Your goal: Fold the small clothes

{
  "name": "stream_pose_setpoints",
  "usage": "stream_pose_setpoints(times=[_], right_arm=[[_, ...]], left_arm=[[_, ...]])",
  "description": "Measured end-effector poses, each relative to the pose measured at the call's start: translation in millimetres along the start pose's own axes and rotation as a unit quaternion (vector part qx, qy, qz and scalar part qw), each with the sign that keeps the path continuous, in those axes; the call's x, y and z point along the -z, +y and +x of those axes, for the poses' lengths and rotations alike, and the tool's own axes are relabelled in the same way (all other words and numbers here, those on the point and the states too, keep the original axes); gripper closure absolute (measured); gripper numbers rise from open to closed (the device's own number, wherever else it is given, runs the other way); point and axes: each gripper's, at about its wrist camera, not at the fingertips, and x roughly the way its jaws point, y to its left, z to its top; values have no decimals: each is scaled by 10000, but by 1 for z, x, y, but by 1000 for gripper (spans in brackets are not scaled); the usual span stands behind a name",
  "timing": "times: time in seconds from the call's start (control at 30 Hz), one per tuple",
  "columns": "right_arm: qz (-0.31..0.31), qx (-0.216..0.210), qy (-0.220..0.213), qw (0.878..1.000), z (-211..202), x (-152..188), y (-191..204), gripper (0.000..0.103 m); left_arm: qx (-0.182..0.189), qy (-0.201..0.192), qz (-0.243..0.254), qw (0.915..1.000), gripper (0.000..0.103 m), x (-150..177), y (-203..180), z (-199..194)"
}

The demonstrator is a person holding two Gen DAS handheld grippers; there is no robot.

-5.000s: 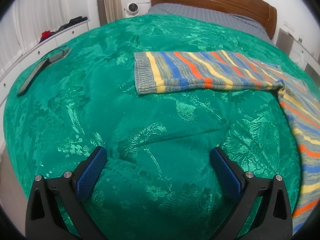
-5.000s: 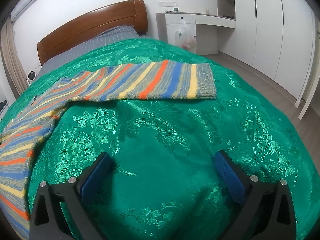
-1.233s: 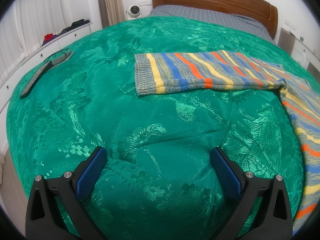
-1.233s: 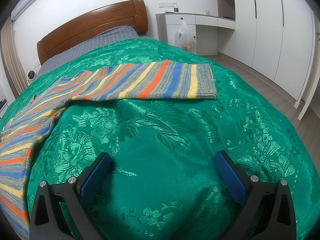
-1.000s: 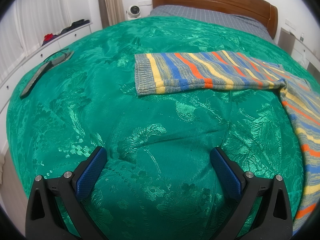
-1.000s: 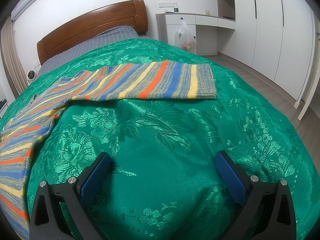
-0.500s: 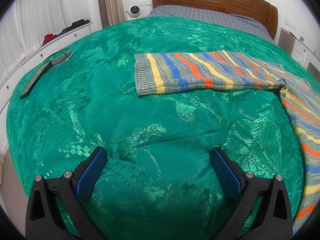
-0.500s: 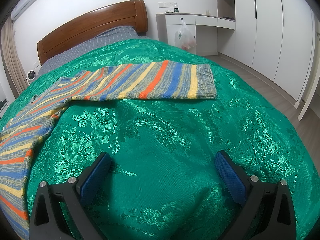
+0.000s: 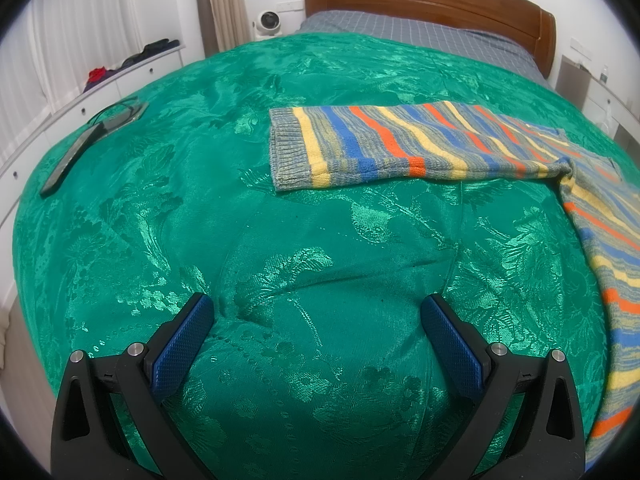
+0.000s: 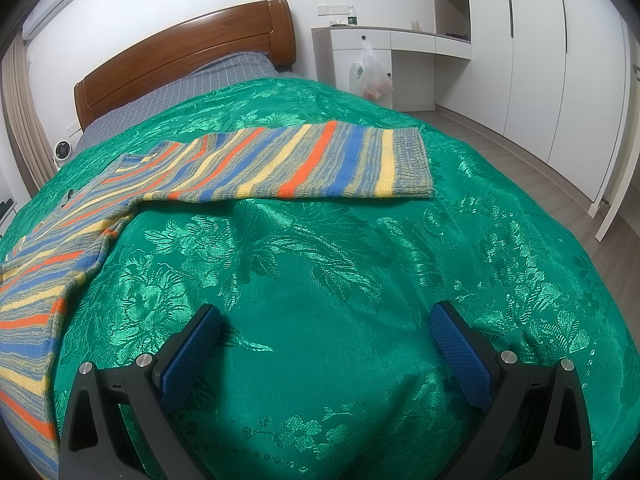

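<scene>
Two claws, left claw (image 9: 316, 336) and right claw (image 10: 326, 340), both gaping and empty; fold not begun. Next, I grab each striped sweater (image 9: 420, 144) cuff at 12 o'clock.

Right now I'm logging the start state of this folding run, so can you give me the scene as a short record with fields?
surface: green brocade bedspread over a bed with a wooden headboard
garment: striped knit sweater, lying flat, both sleeves spread out, not yet folded
left sleeve cuff, flat on the bedspread
right sleeve cuff, flat on the bedspread
left gripper: open, empty, short of the sleeve
right gripper: open, empty, short of the sleeve
other items: dark remote-like device near the bed's left edge
</scene>
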Motion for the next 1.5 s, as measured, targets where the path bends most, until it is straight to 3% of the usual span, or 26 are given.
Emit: stream_pose_setpoints(times=[0.17, 0.27, 0.33, 0.4, 0.5, 0.57, 0.63, 0.7, 0.87, 0.93, 1.0, 1.07, 1.1, 1.13, 1.23, 1.3, 1.4, 1.5], right_arm=[[-56, 70, 56, 9999, 0, -2, 2, 0], [-211, 65, 409, 9989, 0, -12, 4, 0], [-369, -223, 753, 9962, -5, -24, 0, 1], [-322, -572, 758, 9950, -15, -37, -13, 2], [332, -851, 394, 9950, -35, -71, -55, 1], [1191, -1131, 353, 9858, -31, -95, -94, 3], [1916, -1424, 640, 9690, -14, -112, -121, 20], [2233, -1699, 1027, 9543, 10, -124, -135, 25], [2215, -1574, 1640, 9483, 57, -132, -129, 37], [2244, -1527, 1818, 9451, 71, -131, -125, 47], [2419, -1506, 1987, 9377, 85, -127, -128, 52], [2658, -1469, 2072, 9300, 91, -122, -133, 85], [2683, -1357, 2107, 9302, 93, -121, -136, 101], [2634, -1280, 2085, 9332, 91, -122, -135, 102], [1840, -533, 1800, 9648, 70, -140, -115, 102], [1461, -316, 1556, 9764, 53, -158, -93, 102], [1008, -623, 1085, 9870, 23, -189, -51, 101], [538, -1338, 664, 9873, -15, -223, 13, 101]], left_arm=[[10, 13, -2, 10000, 0, -1, 0, 0], [1, 12, 2, 10000, 0, -2, 0, 0], [5, 11, -2, 10000, 0, -1, 0, 0], [-1, 8, -1, 10000, 0, -1, 0, 0], [-35, -7, 7, 10000, 0, -2, -1, -1], [-66, -19, 22, 10000, 0, -3, -2, -1], [-86, -26, 29, 10000, 0, -3, -2, -1], [-92, -28, 26, 10000, 0, -3, -2, -1], [-126, -48, 40, 9999, 0, -2, -3, -1], [-127, -51, 39, 9999, 0, -2, -3, -1], [-134, -58, 41, 9999, 0, -2, -3, 0], [-139, -59, 43, 9999, 0, -2, -3, -1], [-147, -66, 45, 9999, 0, -3, -3, 0], [-152, -72, 44, 9998, 0, -2, -3, -1], [-160, -94, 42, 9998, 0, -1, -3, -1], [-161, -112, 42, 9998, 0, -1, -3, 0], [-146, -118, 35, 9998, 0, 0, -4, 0], [-141, -126, 32, 9998, 0, 0, -4, -1]])
